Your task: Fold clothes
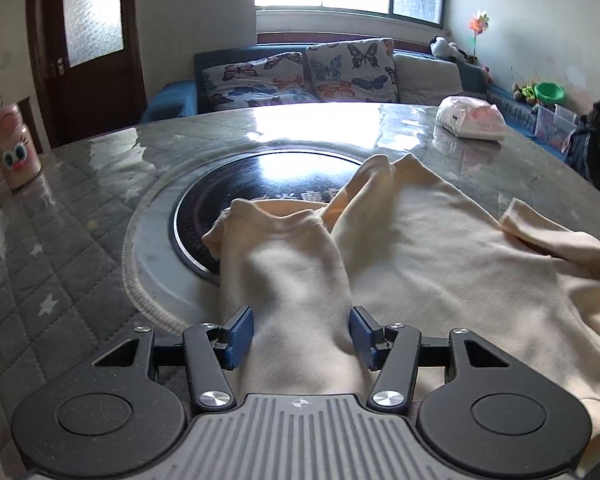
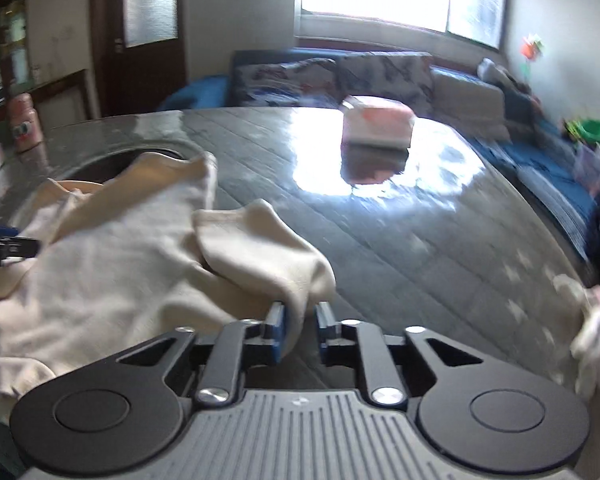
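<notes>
A cream sweatshirt (image 1: 440, 248) lies spread on the round table (image 1: 80, 216). My left gripper (image 1: 302, 334) is open, its blue pads either side of the left sleeve (image 1: 284, 256), which runs forward over the dark hob disc (image 1: 268, 176). In the right wrist view the sweatshirt (image 2: 112, 256) lies at the left. My right gripper (image 2: 300, 330) has its jaws partly apart, with a fold of the right sleeve (image 2: 260, 252) between them against the left pad. The left gripper's tip (image 2: 4, 244) shows at the far left.
A pink-and-white tissue pack (image 1: 472, 116) lies on the far side of the table and also shows in the right wrist view (image 2: 376, 124). A pink bottle (image 1: 14, 148) stands at the left edge. A sofa with butterfly cushions (image 1: 300, 76) lies behind. A child (image 1: 596, 140) sits at the right.
</notes>
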Motion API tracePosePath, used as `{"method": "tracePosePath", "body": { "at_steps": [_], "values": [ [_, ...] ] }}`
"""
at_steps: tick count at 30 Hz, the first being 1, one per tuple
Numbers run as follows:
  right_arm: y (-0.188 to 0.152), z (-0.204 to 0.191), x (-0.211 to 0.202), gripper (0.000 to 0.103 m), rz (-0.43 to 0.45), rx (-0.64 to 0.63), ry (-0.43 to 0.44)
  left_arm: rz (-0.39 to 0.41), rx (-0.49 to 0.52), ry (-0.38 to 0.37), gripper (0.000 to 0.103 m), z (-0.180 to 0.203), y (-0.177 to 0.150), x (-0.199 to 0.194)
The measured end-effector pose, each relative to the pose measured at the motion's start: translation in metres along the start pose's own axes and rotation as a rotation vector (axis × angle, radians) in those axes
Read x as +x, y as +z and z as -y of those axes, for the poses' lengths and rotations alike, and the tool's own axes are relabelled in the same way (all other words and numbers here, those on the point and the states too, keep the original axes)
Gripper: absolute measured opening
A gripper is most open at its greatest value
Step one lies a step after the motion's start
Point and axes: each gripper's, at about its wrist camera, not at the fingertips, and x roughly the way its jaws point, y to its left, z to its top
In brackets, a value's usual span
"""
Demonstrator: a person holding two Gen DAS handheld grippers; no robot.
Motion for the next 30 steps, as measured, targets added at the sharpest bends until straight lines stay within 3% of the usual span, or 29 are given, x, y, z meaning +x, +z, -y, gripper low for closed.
{"method": "tracePosePath", "body": {
  "at_steps": [3,5,10,16,20,23,30],
  "values": [
    [0.003,0.003,-0.007,0.036,0.034,0.013,-0.019,0.003,-0.055,0.003,0.057,-0.011,0.001,-0.003],
    [0.009,0.001,-0.011,0.051,0.072,0.018,-0.021,0.007,-0.082,0.016,0.057,-0.018,0.004,-0.003],
    [0.020,-0.018,-0.004,0.060,0.108,0.009,0.054,0.009,-0.143,0.062,0.070,-0.032,0.017,0.008],
    [0.021,-0.051,0.020,0.069,0.087,-0.049,0.150,-0.012,-0.174,0.053,0.068,-0.046,0.032,0.032],
    [0.018,-0.065,0.033,0.076,0.050,-0.090,0.171,-0.011,-0.183,0.003,0.026,-0.049,0.028,0.031],
    [0.014,-0.069,0.041,0.078,0.023,-0.122,0.161,-0.006,-0.190,-0.032,0.008,-0.051,0.025,0.029],
    [0.010,-0.070,0.046,0.084,0.013,-0.137,0.155,0.069,-0.233,0.009,0.003,-0.072,0.021,-0.009]
  ]
}}
